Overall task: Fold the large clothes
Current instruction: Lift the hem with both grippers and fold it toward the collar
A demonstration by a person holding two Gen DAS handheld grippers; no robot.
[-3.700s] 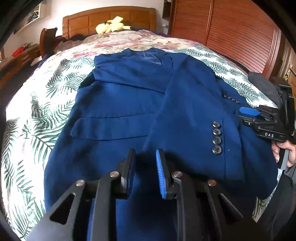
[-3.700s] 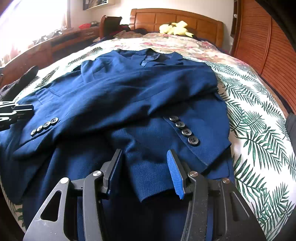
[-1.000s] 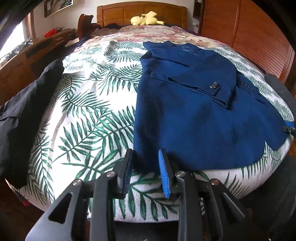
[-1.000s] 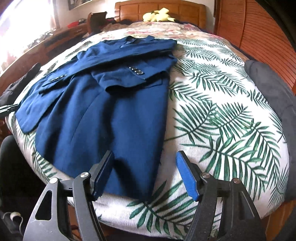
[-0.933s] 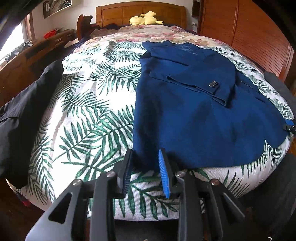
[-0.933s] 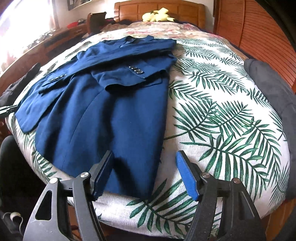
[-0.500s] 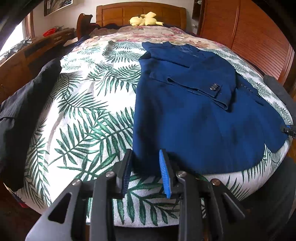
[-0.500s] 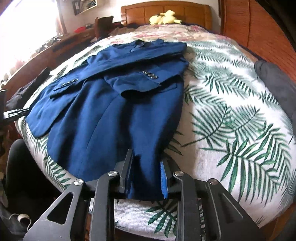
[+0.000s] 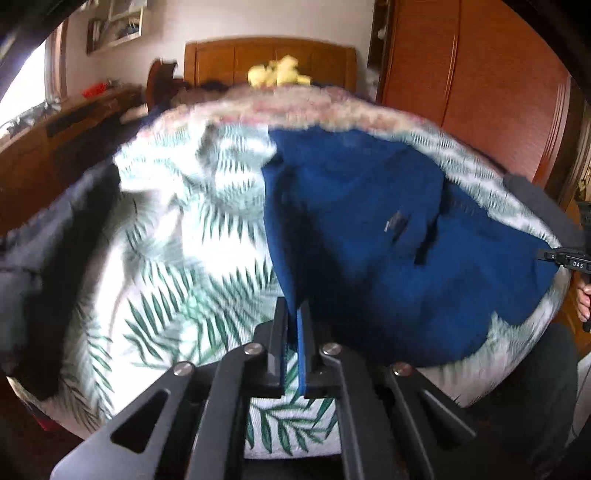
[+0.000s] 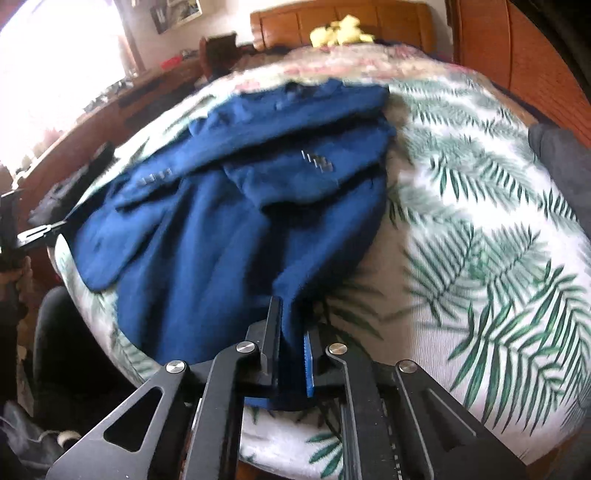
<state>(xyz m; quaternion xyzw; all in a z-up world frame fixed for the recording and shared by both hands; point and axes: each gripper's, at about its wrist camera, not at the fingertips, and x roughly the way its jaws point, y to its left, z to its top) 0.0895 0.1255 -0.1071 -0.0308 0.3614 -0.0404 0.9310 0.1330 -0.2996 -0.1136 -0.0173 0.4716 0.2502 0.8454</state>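
The left gripper (image 9: 291, 325) is clamped on the blue jacket (image 9: 388, 258) hem corner; the right gripper (image 10: 291, 325), jaws closing, is pinched on the opposite corner over the bedspread (image 10: 480, 240).

The bed (image 10: 480, 229) has a palm-leaf cover. On it lie a blue jacket (image 10: 236, 229), a yellow soft toy (image 10: 340, 27) and dark garments (image 9: 55, 240).

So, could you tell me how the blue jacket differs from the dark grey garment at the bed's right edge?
The blue jacket is blue, the dark grey garment charcoal. The jacket lies spread across the bed's middle; the grey garment sits at its edge. The jacket's hem is pinched in the left claw and caught in the right claw, its jaws closing; the grey garment is untouched. Both lie on the leaf-print bedspread.
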